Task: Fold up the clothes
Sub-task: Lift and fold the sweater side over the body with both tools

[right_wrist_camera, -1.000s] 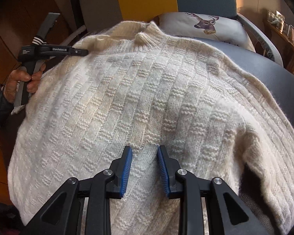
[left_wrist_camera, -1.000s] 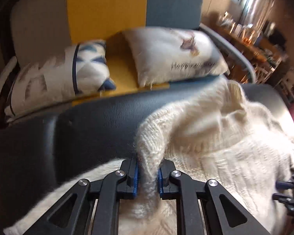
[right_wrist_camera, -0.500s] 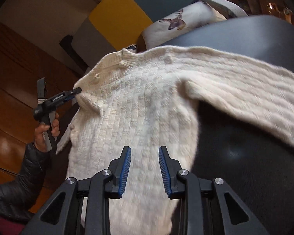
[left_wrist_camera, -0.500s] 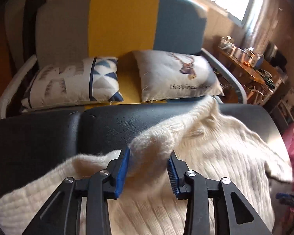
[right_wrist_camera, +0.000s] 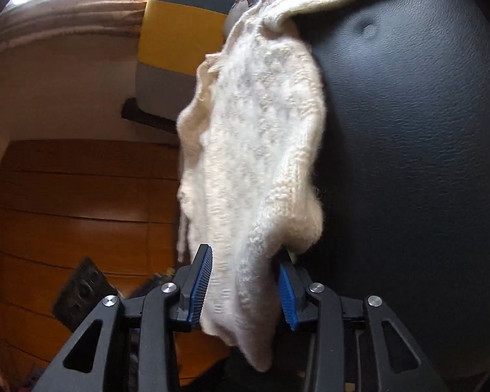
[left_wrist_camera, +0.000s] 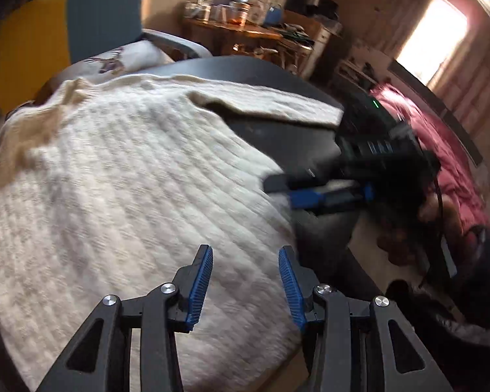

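Observation:
A cream knitted sweater [left_wrist_camera: 130, 170] lies spread over a black leather surface [left_wrist_camera: 277, 130]. My left gripper [left_wrist_camera: 245, 274] hovers open over the sweater's lower part, nothing between its fingers. In the left wrist view my right gripper [left_wrist_camera: 310, 196] shows blurred at the sweater's right edge, held by a hand [left_wrist_camera: 437, 209]. In the right wrist view a thick fold of the sweater [right_wrist_camera: 254, 130] hangs off the leather surface [right_wrist_camera: 408, 130] and runs down between the wide-apart fingers of the right gripper [right_wrist_camera: 243, 277]. The fabric fills the gap, but the jaws are not closed on it.
Behind the surface stands a chair with a yellow and blue back [left_wrist_camera: 49, 32] and a deer pillow [left_wrist_camera: 121, 58]. A wooden table with jars [left_wrist_camera: 245, 29] is at the back. Red cloth [left_wrist_camera: 441, 150] lies at the right. A wooden floor [right_wrist_camera: 65, 196] is below.
The left gripper let go of the sweater's shoulder fold and swung right over the body. The right gripper dropped to the sweater's edge, opened wider, and now has fabric between its fingers.

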`<state>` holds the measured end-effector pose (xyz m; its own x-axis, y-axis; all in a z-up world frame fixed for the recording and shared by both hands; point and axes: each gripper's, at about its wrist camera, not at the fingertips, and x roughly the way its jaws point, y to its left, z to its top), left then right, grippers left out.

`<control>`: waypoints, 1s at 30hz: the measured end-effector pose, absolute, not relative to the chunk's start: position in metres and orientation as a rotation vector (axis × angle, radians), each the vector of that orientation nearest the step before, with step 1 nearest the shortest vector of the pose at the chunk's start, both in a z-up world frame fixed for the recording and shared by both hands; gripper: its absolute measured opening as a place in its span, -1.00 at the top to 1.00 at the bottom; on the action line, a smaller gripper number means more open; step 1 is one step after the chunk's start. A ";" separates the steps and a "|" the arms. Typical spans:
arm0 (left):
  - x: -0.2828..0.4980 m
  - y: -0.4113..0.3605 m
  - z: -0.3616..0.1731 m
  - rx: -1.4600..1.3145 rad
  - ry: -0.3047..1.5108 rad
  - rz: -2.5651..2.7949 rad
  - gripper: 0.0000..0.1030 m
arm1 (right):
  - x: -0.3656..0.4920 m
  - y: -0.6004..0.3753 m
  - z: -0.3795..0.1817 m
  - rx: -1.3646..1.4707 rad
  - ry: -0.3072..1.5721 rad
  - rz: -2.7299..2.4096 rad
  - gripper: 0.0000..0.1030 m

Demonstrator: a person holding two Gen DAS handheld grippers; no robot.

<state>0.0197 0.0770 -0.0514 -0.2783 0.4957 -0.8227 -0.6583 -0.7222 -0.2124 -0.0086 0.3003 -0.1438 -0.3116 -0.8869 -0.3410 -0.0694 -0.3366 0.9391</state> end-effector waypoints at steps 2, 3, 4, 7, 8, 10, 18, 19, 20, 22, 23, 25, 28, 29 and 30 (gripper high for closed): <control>0.035 0.100 -0.063 -1.238 0.348 2.078 0.08 | -0.010 0.298 -0.141 1.265 -1.313 -1.672 0.14; 0.038 0.108 -0.070 -1.250 0.420 2.115 0.05 | -0.011 0.295 -0.140 1.260 -1.327 -1.652 0.12; 0.036 0.113 -0.077 -1.271 0.476 2.154 0.00 | -0.012 0.294 -0.141 1.255 -1.347 -1.630 0.11; 0.018 0.103 -0.086 -1.355 0.356 2.185 0.05 | -0.013 0.289 -0.141 1.234 -1.390 -1.572 0.07; 0.009 0.092 -0.085 -1.385 0.236 2.168 0.40 | -0.013 0.288 -0.140 1.227 -1.401 -1.565 0.07; -0.009 0.071 -0.082 -1.436 -0.003 2.123 0.62 | -0.011 0.293 -0.134 1.186 -1.403 -1.601 0.07; -0.068 -0.030 -0.111 -1.566 -0.774 1.864 0.70 | 0.014 0.308 -0.127 1.179 -1.192 -1.860 0.06; -0.071 -0.036 -0.117 -1.577 -0.811 1.842 0.70 | 0.017 0.305 -0.129 1.197 -1.159 -1.880 0.06; -0.072 -0.041 -0.122 -1.587 -0.837 1.832 0.70 | 0.018 0.301 -0.130 1.205 -1.133 -1.890 0.06; -0.074 -0.048 -0.132 -1.594 -0.901 1.805 0.70 | 0.013 0.289 -0.131 1.201 -1.107 -1.872 0.06; -0.075 -0.050 -0.135 -1.592 -0.928 1.790 0.70 | 0.010 0.284 -0.132 1.198 -1.095 -1.863 0.06; -0.079 -0.051 -0.136 -1.586 -0.939 1.776 0.69 | 0.008 0.277 -0.130 1.195 -1.065 -1.845 0.06; -0.081 -0.050 -0.136 -1.583 -0.930 1.775 0.66 | -0.014 0.255 -0.132 1.206 -1.028 -1.781 0.06; -0.081 -0.050 -0.136 -1.583 -0.930 1.774 0.66 | -0.022 0.246 -0.133 1.209 -1.012 -1.749 0.07; -0.082 -0.050 -0.136 -1.582 -0.930 1.772 0.66 | -0.028 0.236 -0.132 1.209 -0.979 -1.727 0.09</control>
<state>-0.0816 -0.0502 -0.1363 -0.1269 0.8006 -0.5856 0.0268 -0.5874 -0.8089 -0.0284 0.2361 -0.1318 -0.2287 -0.9107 -0.3440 0.1723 -0.3856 0.9064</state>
